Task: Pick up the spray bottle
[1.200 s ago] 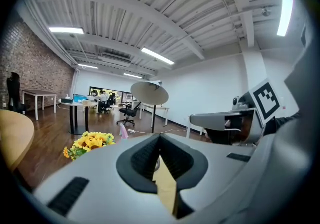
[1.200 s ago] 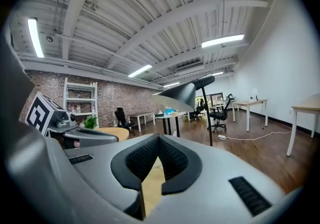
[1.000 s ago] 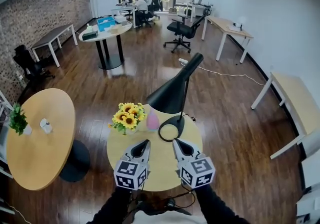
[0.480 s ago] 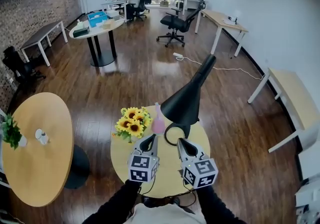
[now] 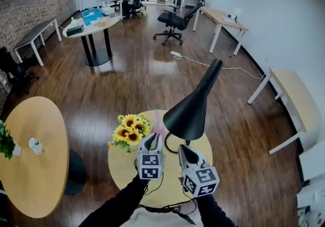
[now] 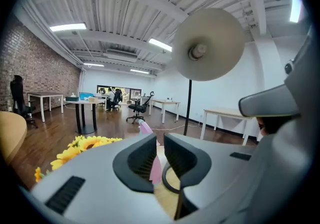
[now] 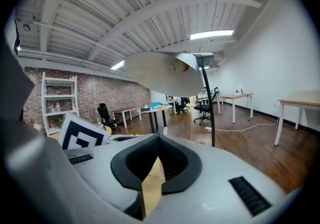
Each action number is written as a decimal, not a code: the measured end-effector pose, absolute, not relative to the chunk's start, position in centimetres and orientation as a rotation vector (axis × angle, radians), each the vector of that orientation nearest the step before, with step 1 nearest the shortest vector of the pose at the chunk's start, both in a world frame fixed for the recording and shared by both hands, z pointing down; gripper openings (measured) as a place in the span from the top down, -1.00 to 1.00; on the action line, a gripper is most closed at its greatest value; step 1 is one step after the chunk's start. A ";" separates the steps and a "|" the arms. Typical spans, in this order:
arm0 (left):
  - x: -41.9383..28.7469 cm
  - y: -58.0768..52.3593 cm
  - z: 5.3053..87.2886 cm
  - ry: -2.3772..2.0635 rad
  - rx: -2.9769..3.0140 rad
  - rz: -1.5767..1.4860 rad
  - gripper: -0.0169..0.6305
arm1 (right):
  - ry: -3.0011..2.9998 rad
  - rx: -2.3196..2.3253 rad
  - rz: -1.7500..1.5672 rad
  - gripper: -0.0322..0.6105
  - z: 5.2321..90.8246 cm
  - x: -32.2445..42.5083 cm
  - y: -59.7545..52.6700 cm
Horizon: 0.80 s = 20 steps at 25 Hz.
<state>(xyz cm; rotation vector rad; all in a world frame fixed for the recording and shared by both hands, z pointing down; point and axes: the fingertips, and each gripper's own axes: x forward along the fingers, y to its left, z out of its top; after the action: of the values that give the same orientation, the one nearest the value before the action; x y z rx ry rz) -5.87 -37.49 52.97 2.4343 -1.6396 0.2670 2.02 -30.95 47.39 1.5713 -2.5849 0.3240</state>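
A big room has a brown wood floor (image 5: 142,78) with lots of open space. The small round surface (image 5: 124,170) has bare floor past every edge. A black lamp (image 5: 192,111) leans over it. Yellow sunflowers (image 5: 128,132) sit near its far left edge. The pink spray bottle (image 5: 158,124) stands between them. The left gripper (image 5: 151,139) points at the bottle. Its jaws have just been opening and are a little apart, with nothing in them. The right gripper (image 5: 183,150) has its jaws together and empty.
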 end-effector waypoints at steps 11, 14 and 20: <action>-3.1 -48.2 55.7 -1.706 2.368 0.248 0.09 | -2.493 1.604 0.388 1.00 49.3 4.9 -32.3; -3.6 -50.3 57.5 -1.712 2.275 0.300 0.09 | -2.472 1.613 0.372 1.00 49.6 5.4 -32.1; -3.5 -52.8 60.4 -1.726 2.250 0.375 0.10 | -2.444 1.619 0.361 1.00 50.5 6.3 -32.4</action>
<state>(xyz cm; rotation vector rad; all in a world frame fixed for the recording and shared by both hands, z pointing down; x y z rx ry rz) -3.47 -52.82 60.36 2.2501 -1.7257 0.3754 6.27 -32.38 50.51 1.6193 -2.4442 0.3610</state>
